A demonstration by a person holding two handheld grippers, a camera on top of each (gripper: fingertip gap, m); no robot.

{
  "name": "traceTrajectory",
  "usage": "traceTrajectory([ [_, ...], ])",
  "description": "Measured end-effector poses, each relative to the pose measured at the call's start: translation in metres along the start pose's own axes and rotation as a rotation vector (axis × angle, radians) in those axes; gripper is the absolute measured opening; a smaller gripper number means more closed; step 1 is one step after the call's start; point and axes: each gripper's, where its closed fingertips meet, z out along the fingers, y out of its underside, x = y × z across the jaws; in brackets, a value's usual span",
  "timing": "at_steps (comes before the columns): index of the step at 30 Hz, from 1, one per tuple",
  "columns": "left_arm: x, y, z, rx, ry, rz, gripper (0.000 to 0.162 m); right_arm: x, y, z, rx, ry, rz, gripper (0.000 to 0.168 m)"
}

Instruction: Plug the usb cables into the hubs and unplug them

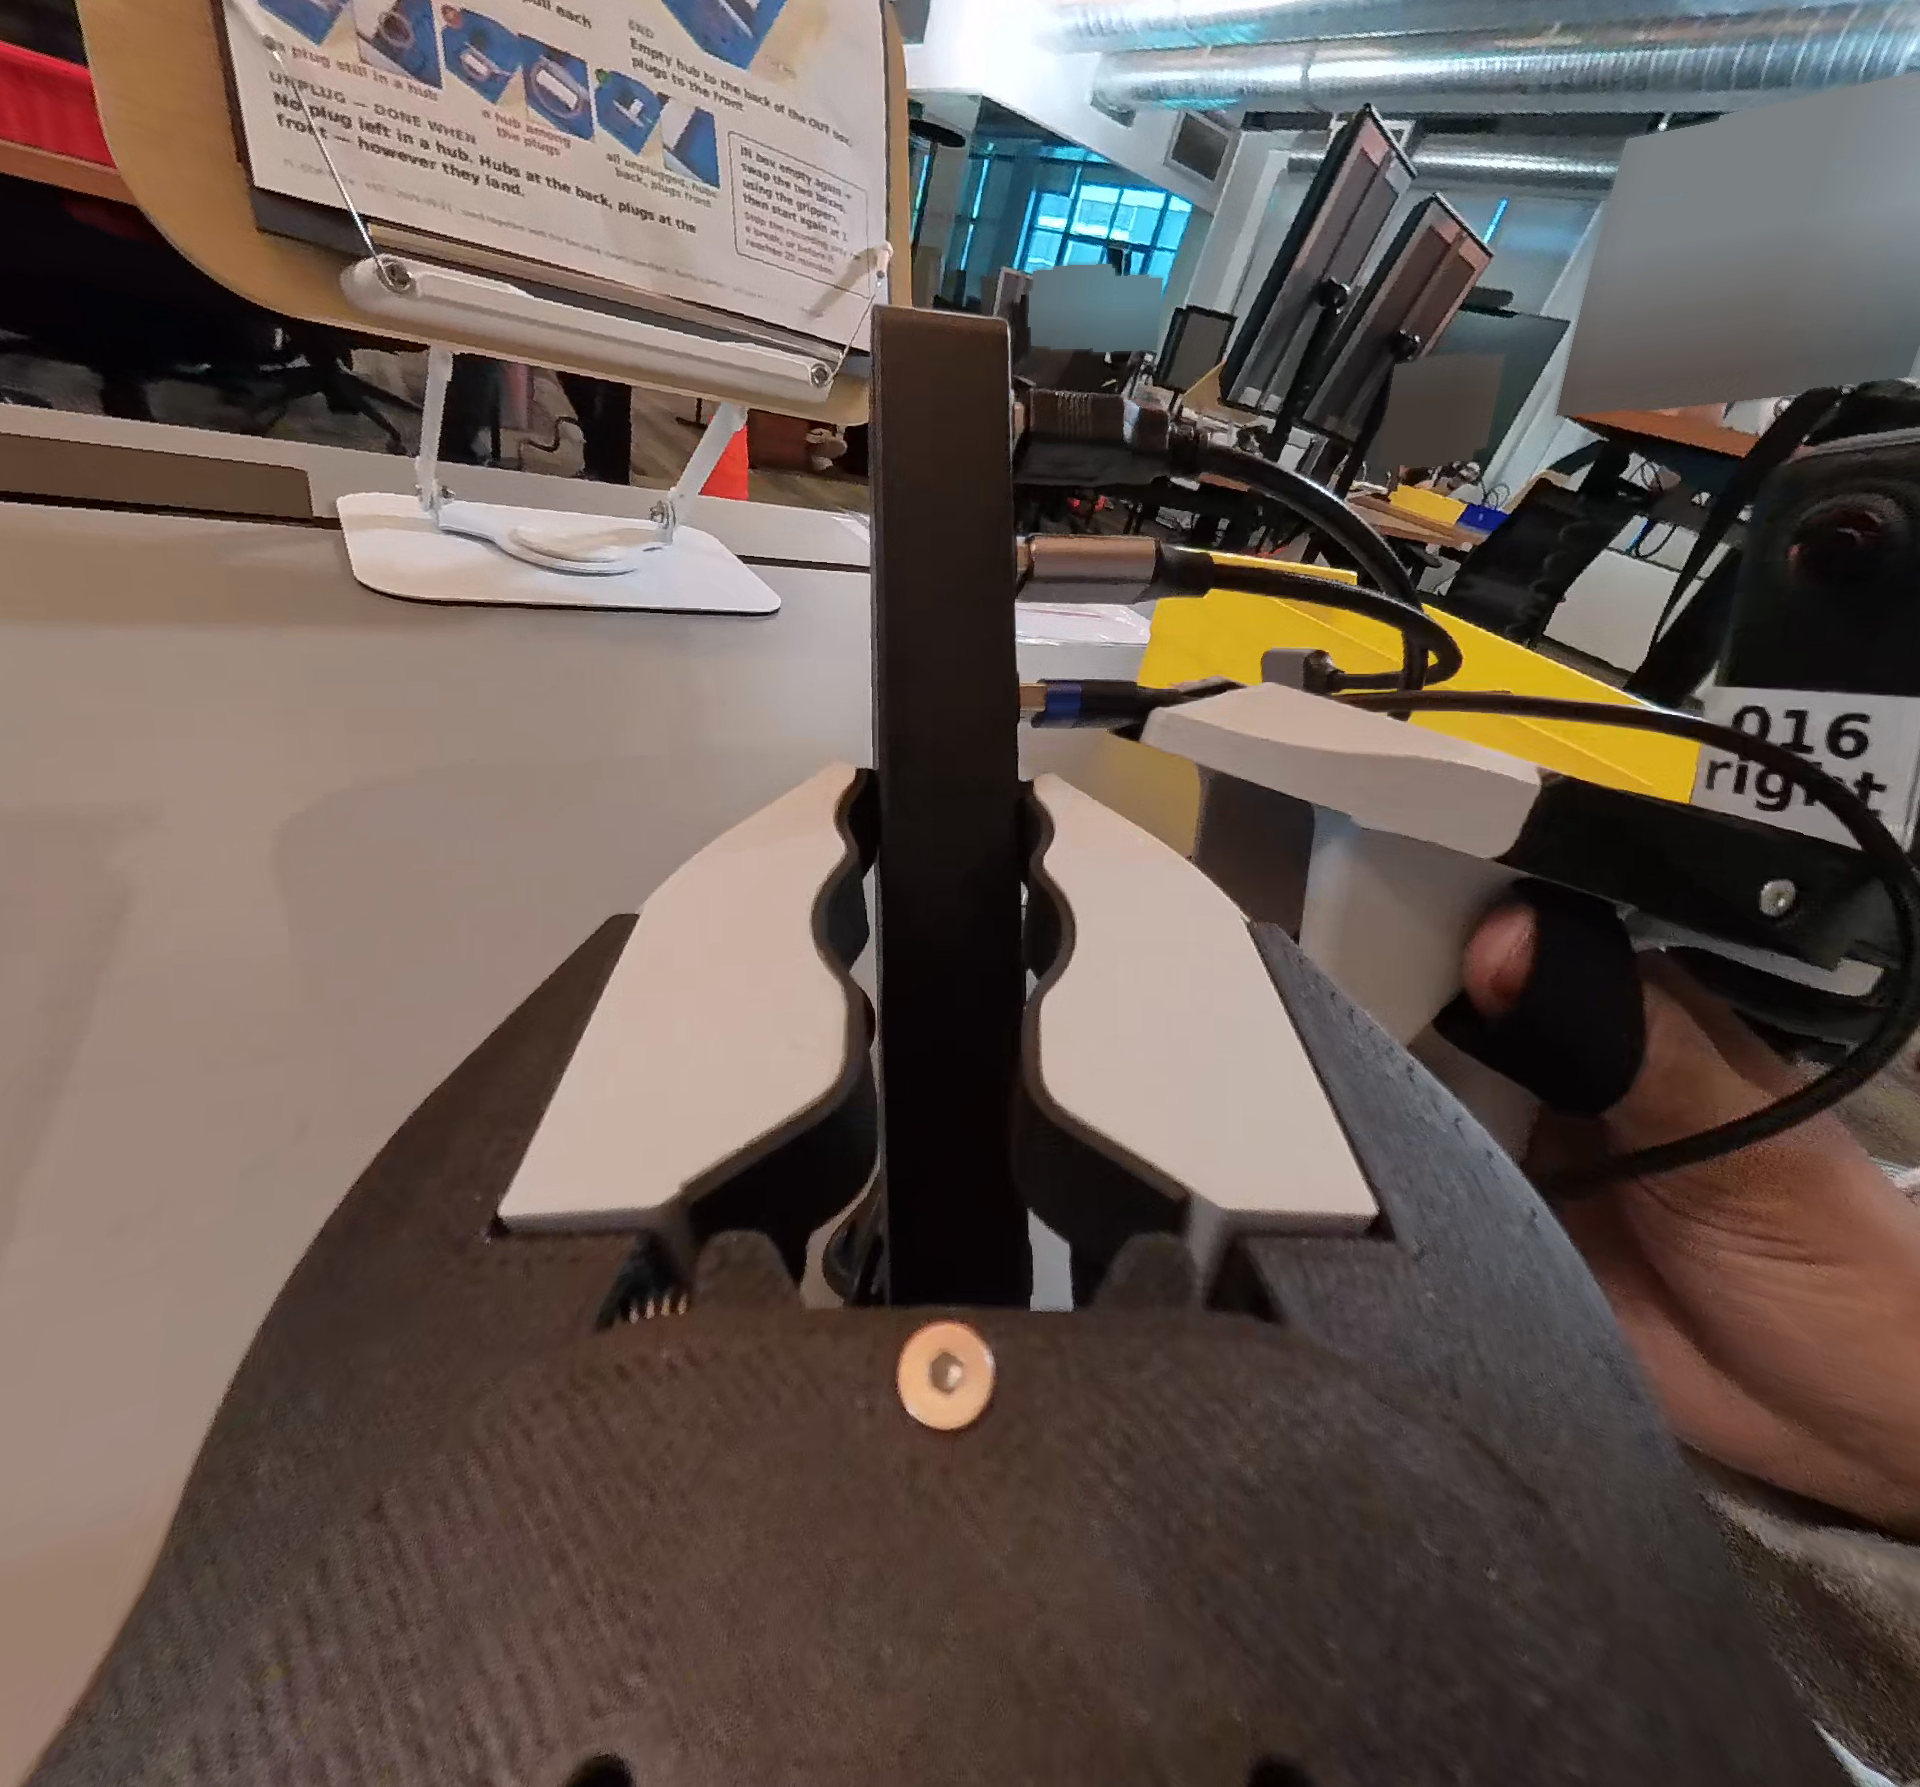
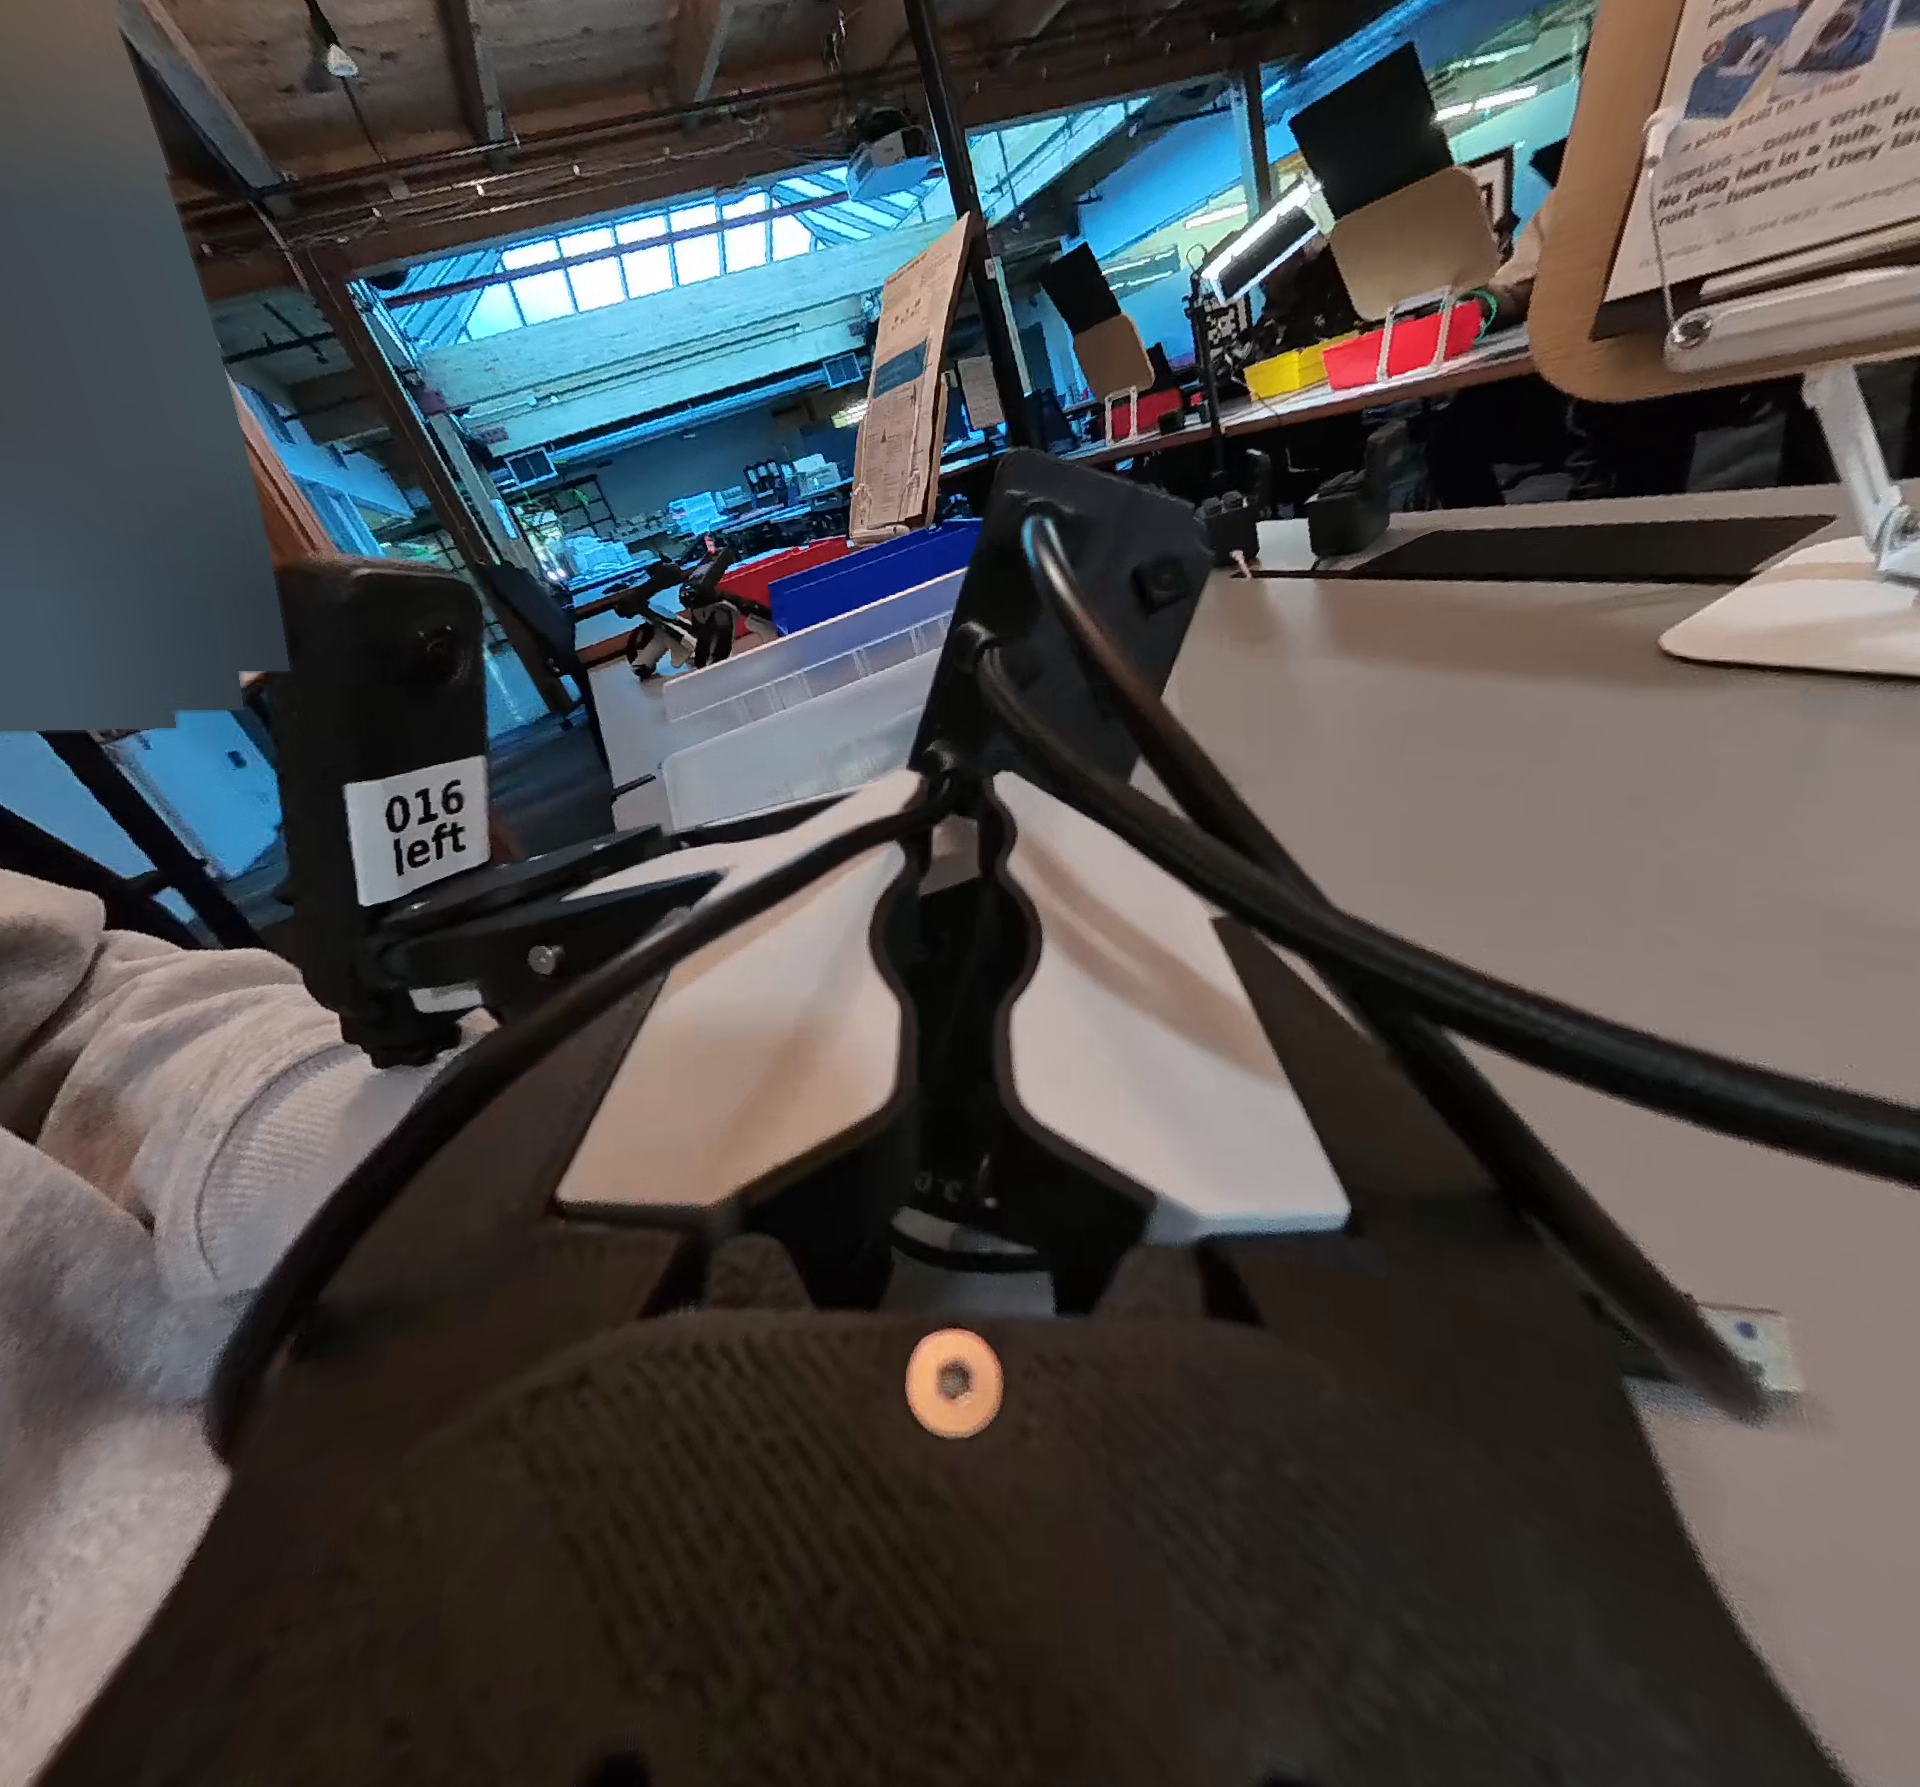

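Two plugs seated: upper ports of black USB hub (image 1: 940, 698).
Left tongs (image 1: 943, 916): clamping hub upright above bench (image 1: 416, 802).
Right tongs (image 1: 1143, 714): apparently pinching blue-collared plug (image 1: 1070, 703), beside lowest port.
Technique: brace hub; move plug straight, level.

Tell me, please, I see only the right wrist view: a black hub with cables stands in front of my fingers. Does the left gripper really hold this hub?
Observer: Yes. In the left wrist view the left gripper is shut on the hub, which stands upright between its fingers.
Operator: How many plugs are on the hub's side?
Observer: Three in a column: a black plug on top, a grey plug in the middle, and a blue-banded plug lowest.
Operator: Which one do I hold?
Observer: The right gripper pinches the blue-banded plug; its metal tip shows at the hub's edge, so it is not fully in.
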Motion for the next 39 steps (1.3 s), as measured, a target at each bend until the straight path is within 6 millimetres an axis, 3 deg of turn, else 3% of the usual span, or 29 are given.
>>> traceTrajectory([
  [5, 0.0018, -0.0002, -0.0004, 0.011, 0.0, 0.063, 0.026, 0.0014, -0.0001, -0.0019, 0.0, -0.022, 0.08, 0.007],
  [20, 0.0077, -0.002, -0.0002, 0.029, -0.026, 0.341, 0.027, 0.0, -0.0027, -0.0082, 0.003, -0.031, 0.056, 0.006],
  [39, 0.0084, -0.0001, 0.0033, -0.003, -0.056, 0.481, 0.027, 0.0041, 0.002, -0.0098, -0.027, -0.026, 0.074, 0.006],
])
